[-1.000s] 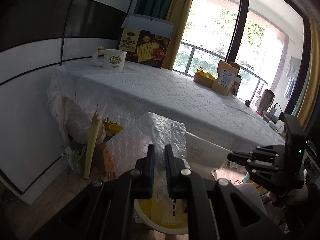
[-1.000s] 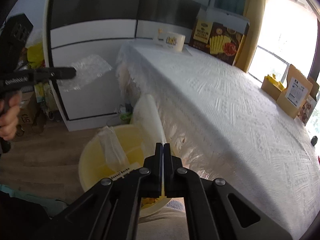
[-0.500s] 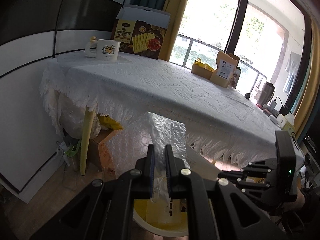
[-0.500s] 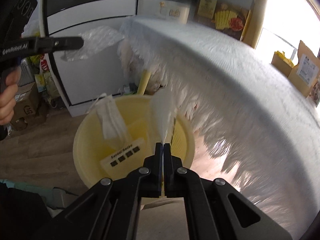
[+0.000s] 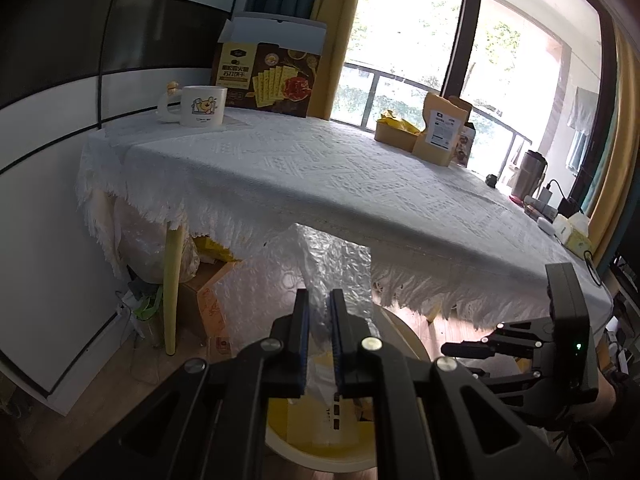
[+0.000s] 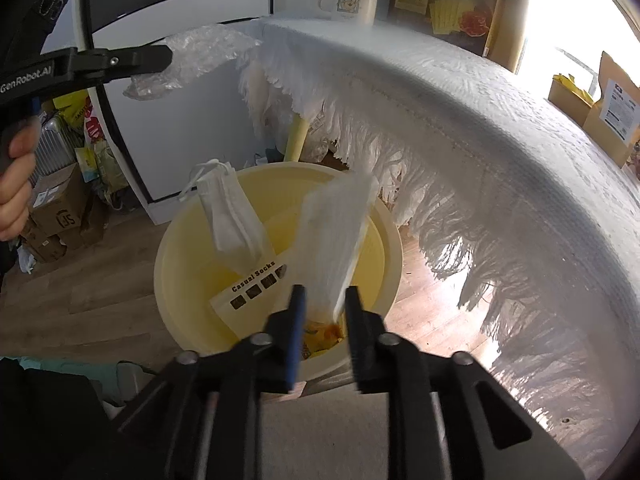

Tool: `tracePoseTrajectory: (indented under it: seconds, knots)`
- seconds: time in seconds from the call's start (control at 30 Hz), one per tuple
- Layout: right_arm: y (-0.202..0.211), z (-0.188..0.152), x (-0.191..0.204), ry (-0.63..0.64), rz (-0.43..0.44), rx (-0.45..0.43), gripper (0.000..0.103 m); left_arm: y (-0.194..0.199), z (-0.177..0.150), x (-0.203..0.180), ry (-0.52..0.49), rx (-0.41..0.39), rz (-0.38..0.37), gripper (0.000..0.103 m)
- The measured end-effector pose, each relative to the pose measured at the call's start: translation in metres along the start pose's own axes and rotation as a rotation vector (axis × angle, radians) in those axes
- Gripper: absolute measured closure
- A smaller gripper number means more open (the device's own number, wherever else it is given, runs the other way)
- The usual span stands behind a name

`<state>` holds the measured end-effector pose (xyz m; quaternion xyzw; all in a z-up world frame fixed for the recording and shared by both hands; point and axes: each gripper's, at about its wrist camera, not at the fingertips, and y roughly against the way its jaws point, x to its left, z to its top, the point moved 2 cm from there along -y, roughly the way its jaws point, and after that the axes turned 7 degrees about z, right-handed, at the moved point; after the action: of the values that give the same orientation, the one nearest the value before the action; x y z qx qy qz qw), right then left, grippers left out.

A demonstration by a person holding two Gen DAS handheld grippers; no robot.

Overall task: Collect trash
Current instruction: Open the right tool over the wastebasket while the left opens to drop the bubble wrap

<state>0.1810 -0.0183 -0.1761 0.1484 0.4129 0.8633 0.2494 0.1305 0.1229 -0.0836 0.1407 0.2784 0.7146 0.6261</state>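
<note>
Right gripper tilts down over the yellow bin; jaws have just been opening, white tissue loose between them. Left gripper stays clamped on bubble wrap below the table edge.

pale yellow bin, white embossed tablecloth

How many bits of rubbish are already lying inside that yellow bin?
3 I can make out in the yellow bin: a white face mask leaning on the far wall, a "Casual Socks" card below it, and an orange wrapper at the bottom. More may lie hidden.
</note>
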Motion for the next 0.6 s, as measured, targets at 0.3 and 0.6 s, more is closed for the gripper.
tracePoseTrajectory:
  seconds: [0.3,0.6]
  knots:
    - [0.023,-0.013,-0.01,-0.011,0.0,-0.032,0.08,-0.006,0.0,-0.029,-0.047,0.028,-0.017,0.094]
    - [0.045,-0.028,-0.03,-0.054,-0.019,-0.07,0.08,-0.04,-0.021,-0.055,-0.111,0.165,0.003,0.094]
